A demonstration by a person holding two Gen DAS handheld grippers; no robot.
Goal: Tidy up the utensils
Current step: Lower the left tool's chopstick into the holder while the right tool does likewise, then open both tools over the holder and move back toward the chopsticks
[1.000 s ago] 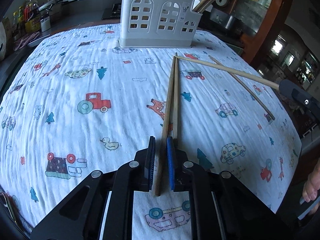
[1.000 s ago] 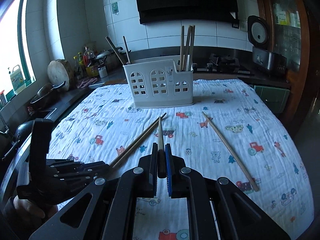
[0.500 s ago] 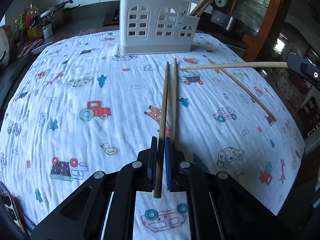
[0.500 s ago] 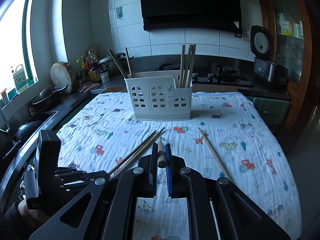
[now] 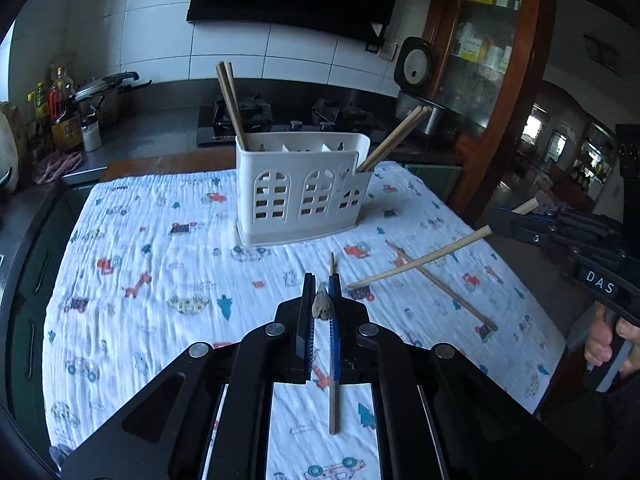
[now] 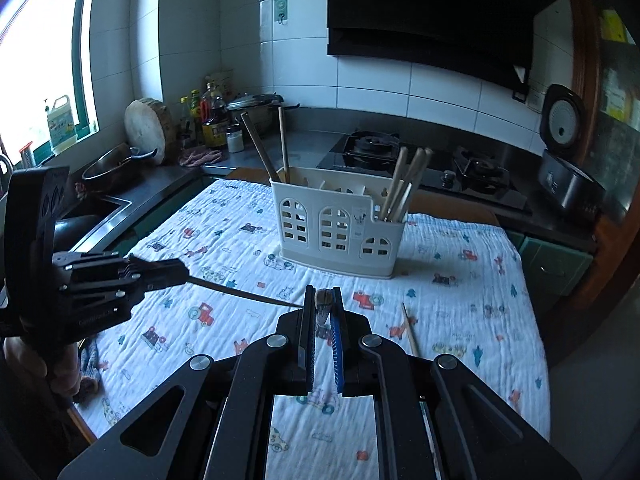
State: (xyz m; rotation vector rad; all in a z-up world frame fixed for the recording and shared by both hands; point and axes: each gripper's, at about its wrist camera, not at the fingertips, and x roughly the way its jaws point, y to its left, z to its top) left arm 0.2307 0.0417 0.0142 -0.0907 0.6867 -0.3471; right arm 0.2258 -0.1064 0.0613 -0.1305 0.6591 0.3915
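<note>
A white utensil holder (image 5: 302, 190) stands at the far middle of the table, with chopsticks in its left and right end compartments; it also shows in the right wrist view (image 6: 340, 232). My left gripper (image 5: 321, 286) is shut on a wooden chopstick (image 5: 322, 306), lifted above the cloth. My right gripper (image 6: 322, 296) is shut on another chopstick (image 6: 322, 304); from the left wrist view that chopstick (image 5: 420, 260) slants down from the right gripper (image 5: 500, 224). One loose chopstick (image 5: 334, 392) lies under my left gripper, another (image 5: 444, 286) lies to the right.
A white cloth with cartoon prints (image 5: 160, 272) covers the table. Behind it run a dark counter with a stove (image 6: 372, 146), bottles (image 5: 64, 116), a pot (image 5: 108, 88) and a rice cooker (image 6: 564, 176). A sink (image 6: 92, 208) is at the left.
Both grippers have risen with their chopsticks, which now tilt up off the cloth. One chopstick of the pair stays lying on the cloth below my left gripper.
</note>
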